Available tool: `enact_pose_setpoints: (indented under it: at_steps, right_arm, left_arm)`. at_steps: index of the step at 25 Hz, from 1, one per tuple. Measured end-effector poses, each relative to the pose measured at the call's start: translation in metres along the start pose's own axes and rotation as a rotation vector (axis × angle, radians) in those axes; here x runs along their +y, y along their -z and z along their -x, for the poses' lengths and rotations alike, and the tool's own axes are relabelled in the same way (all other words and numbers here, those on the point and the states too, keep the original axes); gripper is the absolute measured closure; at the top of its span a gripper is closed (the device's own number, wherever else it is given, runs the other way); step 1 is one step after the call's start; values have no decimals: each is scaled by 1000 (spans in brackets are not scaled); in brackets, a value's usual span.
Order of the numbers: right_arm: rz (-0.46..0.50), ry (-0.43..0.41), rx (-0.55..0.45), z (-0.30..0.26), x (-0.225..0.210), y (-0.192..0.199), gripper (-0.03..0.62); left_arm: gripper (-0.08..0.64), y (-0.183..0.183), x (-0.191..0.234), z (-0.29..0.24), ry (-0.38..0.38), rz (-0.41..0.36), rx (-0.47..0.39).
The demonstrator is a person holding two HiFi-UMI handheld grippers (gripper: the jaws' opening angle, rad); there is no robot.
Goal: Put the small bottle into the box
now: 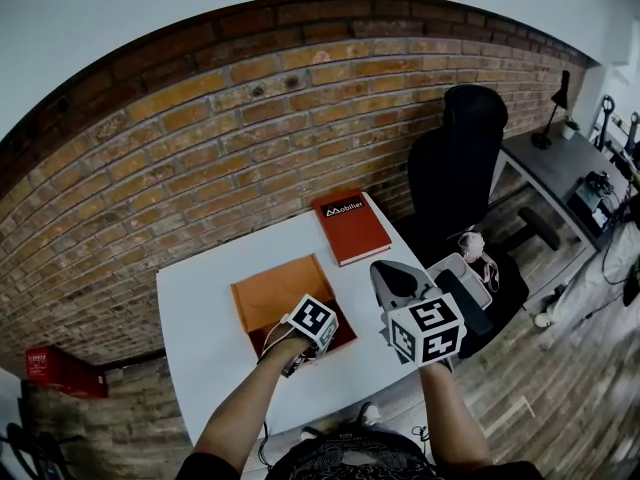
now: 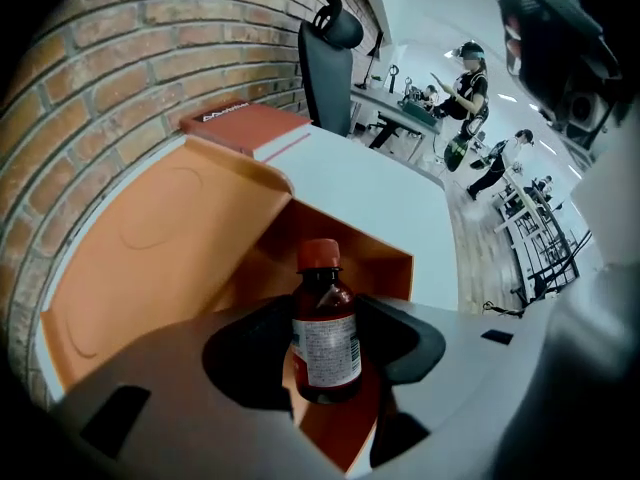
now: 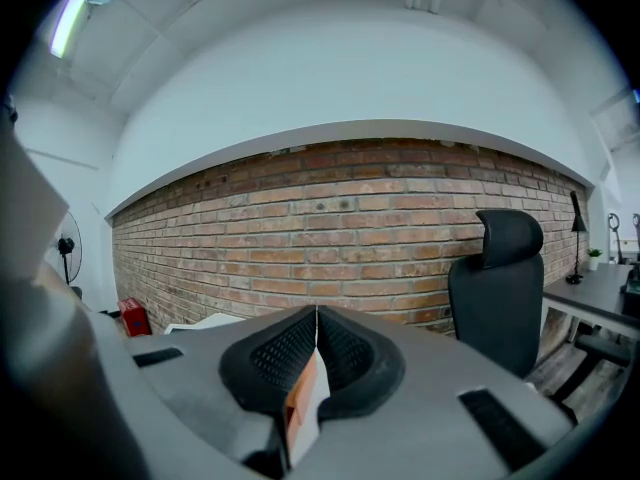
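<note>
Brick wall (image 1: 250,118): behind the box, runs the full width.
Table (image 1: 200,338): white top, carries the box.
Chair (image 1: 455,158): black, well right of the box, off the table.
Box (image 1: 275,293): orange, open, lid flap folded back towards the wall.
Book (image 1: 350,226): red, flat, beside the box's far right corner.
My left gripper (image 2: 325,318): over the open box, jaws clamped on the sides of the small bottle (image 2: 327,353).
Small bottle: dark brown glass, white label, red cap. Long axis upright across my jaws, cap up, base down over the box's inside. I cannot tell if the base touches the box floor. Nothing stands between the base and the floor.
My right gripper (image 3: 316,343): right of the box, pointing at the wall, jaws pressed together on a thin card (image 3: 300,408), orange one side, white the other.
</note>
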State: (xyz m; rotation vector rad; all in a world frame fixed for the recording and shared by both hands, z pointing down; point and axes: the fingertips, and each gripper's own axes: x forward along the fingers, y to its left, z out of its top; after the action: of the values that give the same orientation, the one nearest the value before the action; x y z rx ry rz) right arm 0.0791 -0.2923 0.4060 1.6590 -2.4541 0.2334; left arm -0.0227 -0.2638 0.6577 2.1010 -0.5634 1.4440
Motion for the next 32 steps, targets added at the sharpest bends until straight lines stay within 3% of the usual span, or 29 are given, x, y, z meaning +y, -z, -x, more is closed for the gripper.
enact_pose_setpoints:
  at_steps: [7,13,17,26,32]
  right_arm:
    - [-9,28,7,7,-13,4,571]
    - [-12,35,10,9,-18,7,571]
    - [-12,37,10,8,-19,7,571]
    - [-18,6,8,2,-12,7,571]
    - [-14,-26,8,-4,-3,5,571]
  left_arm:
    - [341,-2,-4,-15,16,-1,56]
    - [339,-5,-2,-24,-13,-30,91]
    - [337,-2,-3,-23,6,-4,99]
    - [333,-3,-4,-16,18,-5,50]
    - [328,-9,1,3,-3,4,-34]
